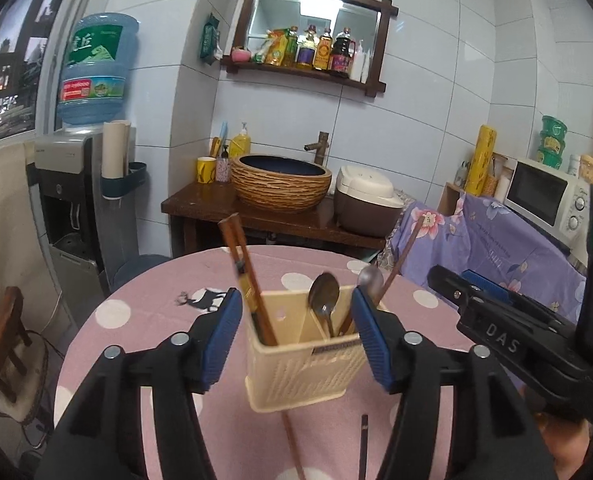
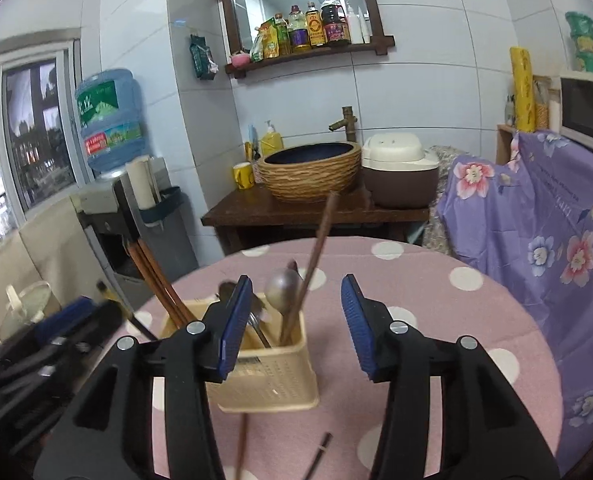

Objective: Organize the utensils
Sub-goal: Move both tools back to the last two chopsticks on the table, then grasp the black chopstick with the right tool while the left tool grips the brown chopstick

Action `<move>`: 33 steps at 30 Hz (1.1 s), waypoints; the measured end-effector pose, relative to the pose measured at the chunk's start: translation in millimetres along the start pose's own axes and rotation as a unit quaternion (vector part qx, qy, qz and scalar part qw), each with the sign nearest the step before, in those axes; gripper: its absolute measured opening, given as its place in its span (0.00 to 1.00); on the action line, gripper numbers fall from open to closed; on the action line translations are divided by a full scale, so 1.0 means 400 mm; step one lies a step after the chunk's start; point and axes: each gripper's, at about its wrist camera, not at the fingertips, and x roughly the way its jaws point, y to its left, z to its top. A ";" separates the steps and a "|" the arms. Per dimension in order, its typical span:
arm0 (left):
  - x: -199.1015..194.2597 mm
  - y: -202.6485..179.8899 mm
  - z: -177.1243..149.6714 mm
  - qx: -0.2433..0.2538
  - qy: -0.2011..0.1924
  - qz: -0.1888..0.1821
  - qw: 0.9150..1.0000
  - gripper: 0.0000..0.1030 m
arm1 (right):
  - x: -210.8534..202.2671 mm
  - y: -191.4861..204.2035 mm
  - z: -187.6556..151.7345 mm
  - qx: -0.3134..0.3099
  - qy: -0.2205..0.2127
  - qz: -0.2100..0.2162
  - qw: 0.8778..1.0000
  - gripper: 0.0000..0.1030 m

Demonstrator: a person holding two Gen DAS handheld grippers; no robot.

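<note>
A cream plastic utensil holder (image 1: 302,372) stands on the pink dotted tablecloth (image 1: 144,320). It holds brown chopsticks (image 1: 248,276) on its left and two metal spoons (image 1: 324,296) plus another chopstick (image 1: 404,256) on its right. My left gripper (image 1: 296,336) is open, its blue pads either side of the holder. My right gripper (image 2: 292,324) is open and empty, just right of the holder (image 2: 272,376). Two loose chopsticks (image 1: 292,444) lie on the cloth in front of the holder; they also show in the right wrist view (image 2: 242,444).
A wooden stand with a woven basin (image 1: 280,182) and a rice cooker (image 1: 366,200) is behind the table. A water dispenser (image 1: 76,200) stands at the left. A purple floral cloth (image 2: 536,216) covers furniture on the right, with a microwave (image 1: 544,196) on it.
</note>
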 end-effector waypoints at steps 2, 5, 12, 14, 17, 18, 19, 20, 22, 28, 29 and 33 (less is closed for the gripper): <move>-0.024 0.012 -0.046 0.000 0.002 0.010 1.000 0.62 | -0.003 -0.007 -0.043 -0.004 0.024 -0.014 1.000 0.46; -0.037 0.034 -0.132 0.001 0.022 0.039 0.999 0.65 | 0.006 -0.010 -0.142 -0.015 0.080 -0.032 0.996 0.46; -0.021 0.103 -0.312 -0.022 0.094 0.105 0.990 0.66 | 0.043 0.022 -0.372 -0.026 0.191 -0.045 0.980 0.46; -0.020 0.116 -0.338 -0.022 0.107 0.109 0.988 0.66 | 0.050 0.034 -0.415 -0.023 0.212 -0.045 0.976 0.46; -0.026 0.135 -0.357 -0.032 0.117 0.107 0.987 0.66 | 0.055 0.058 -0.448 -0.026 0.227 -0.047 0.973 0.46; -0.030 0.137 -0.361 -0.032 0.117 0.107 0.987 0.66 | 0.058 0.067 -0.457 -0.031 0.230 -0.049 0.971 0.46; -0.032 0.136 -0.361 -0.031 0.116 0.107 0.987 0.66 | 0.060 0.074 -0.463 -0.036 0.232 -0.052 0.971 0.46; -0.036 0.132 -0.363 -0.028 0.115 0.105 0.987 0.66 | 0.063 0.078 -0.470 -0.039 0.235 -0.055 0.970 0.46; -0.038 0.123 -0.366 -0.023 0.114 0.102 0.988 0.66 | 0.069 0.081 -0.483 -0.041 0.241 -0.060 0.968 0.42; -0.030 0.105 -0.375 -0.023 0.123 0.087 0.988 0.66 | 0.061 0.073 -0.486 -0.045 0.247 -0.041 0.967 0.17; -0.030 0.103 -0.377 -0.023 0.124 0.084 0.988 0.66 | 0.058 0.064 -0.486 -0.043 0.250 -0.036 0.967 0.12; -0.031 0.091 -0.382 -0.020 0.125 0.080 0.989 0.66 | 0.041 0.013 -0.486 -0.022 0.260 -0.001 0.965 0.08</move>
